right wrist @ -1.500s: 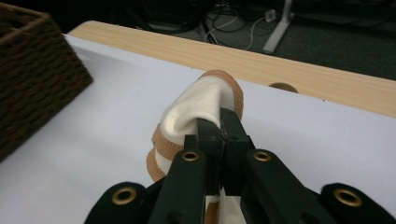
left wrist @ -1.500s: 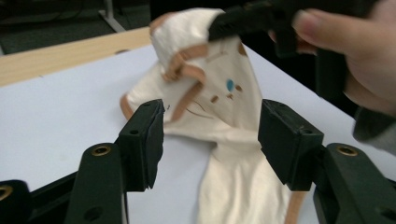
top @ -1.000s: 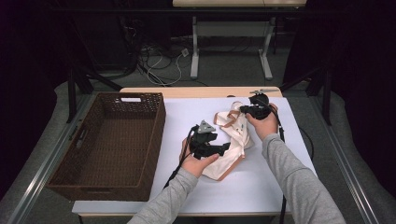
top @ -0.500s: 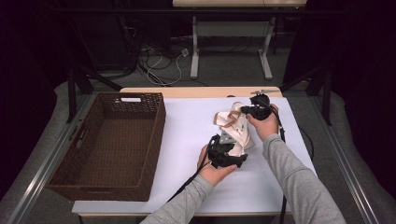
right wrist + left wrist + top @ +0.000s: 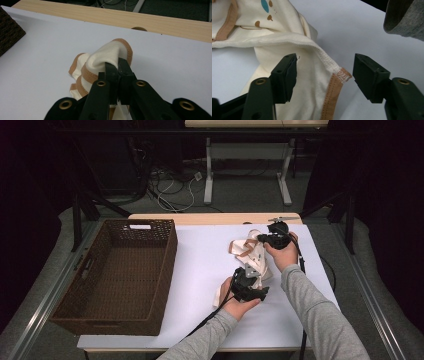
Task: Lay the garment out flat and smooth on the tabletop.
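Wicker basket (image 5: 117,275) left of garment (image 5: 252,257) — well apart.

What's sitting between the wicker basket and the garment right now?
Nothing: in the high view, only bare white tabletop separates the wicker basket from the cream garment.

White table (image 5: 200,270): basket (image 5: 115,275), garment (image 5: 252,257)

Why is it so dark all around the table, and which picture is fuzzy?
High view: light falls on the white table, the room around stays dark. Left gripper view: the cloth hem is sharp, the grey sleeve soft. Right gripper view: the black jaws near the camera blur a little.
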`<state>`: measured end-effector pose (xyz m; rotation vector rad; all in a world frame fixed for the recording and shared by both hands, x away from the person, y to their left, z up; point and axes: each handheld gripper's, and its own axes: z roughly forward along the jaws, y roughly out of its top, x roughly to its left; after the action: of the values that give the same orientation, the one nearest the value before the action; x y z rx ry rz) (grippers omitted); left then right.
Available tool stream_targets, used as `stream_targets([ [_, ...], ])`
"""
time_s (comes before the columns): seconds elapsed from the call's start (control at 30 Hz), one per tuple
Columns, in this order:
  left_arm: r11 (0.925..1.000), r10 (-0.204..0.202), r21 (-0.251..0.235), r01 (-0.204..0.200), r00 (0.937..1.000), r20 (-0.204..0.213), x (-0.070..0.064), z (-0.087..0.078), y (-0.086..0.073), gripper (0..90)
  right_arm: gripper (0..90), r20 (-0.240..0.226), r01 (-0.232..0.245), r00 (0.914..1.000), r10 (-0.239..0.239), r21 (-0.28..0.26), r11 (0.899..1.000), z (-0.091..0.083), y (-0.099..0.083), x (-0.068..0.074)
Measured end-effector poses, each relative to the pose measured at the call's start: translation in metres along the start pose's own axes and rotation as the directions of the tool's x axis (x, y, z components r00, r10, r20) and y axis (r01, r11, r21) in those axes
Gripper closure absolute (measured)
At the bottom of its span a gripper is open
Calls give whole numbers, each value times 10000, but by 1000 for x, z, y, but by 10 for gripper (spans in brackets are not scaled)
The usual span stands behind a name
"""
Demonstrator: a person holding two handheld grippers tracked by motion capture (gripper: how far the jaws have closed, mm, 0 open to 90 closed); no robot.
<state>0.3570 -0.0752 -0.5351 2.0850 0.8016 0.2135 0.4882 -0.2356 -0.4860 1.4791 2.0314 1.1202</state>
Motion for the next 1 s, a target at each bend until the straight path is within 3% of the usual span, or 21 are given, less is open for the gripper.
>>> stream_targets([
  [0.17,9999,-72,-141,74,9999,91,10,-11,0,655,886,-1,-33,10000,33,-80,10000,-1,0,-1],
  [0.37,9993,-386,-11,386,9991,-173,30,-28,1,828,885,66,-15,10000,16,-95,10000,-2,0,-3],
  [0.63,9968,-780,-244,764,9945,-705,60,-58,7,862,879,116,-47,9999,49,-117,9999,-1,0,-3],
  [1.0,9803,-1877,-898,1761,9716,-1441,101,-92,6,865,835,219,-129,9997,134,-249,9996,0,0,-4],
])
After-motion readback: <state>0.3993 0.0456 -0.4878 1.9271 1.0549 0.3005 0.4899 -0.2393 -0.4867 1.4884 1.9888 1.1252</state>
